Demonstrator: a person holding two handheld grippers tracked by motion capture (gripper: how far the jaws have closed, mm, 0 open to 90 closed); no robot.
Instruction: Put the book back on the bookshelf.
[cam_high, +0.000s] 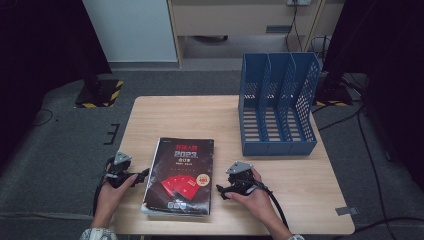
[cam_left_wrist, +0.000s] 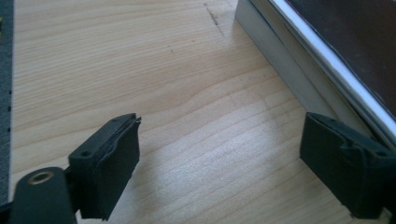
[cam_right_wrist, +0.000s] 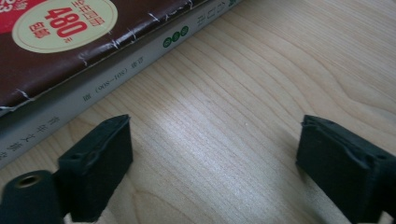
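Note:
A thick book (cam_high: 182, 175) with a dark cover and red print lies flat near the table's front edge. My left gripper (cam_high: 141, 176) sits on the table just left of the book, jaws wide open and pointing at its page edge (cam_left_wrist: 299, 79). The left gripper (cam_left_wrist: 224, 163) has only bare wood between its jaws. My right gripper (cam_high: 221, 190) rests just right of the book, open as well. In the right gripper view the gripper (cam_right_wrist: 212, 163) faces the book's spine (cam_right_wrist: 116, 74), apart from it, with nothing between the jaws.
A blue three-slot file rack (cam_high: 277, 105) stands at the table's back right. The wooden table (cam_high: 175, 117) has bare room behind the book. A strip of grey tape (cam_high: 346, 210) lies near the front right corner. Grey carpet surrounds the table.

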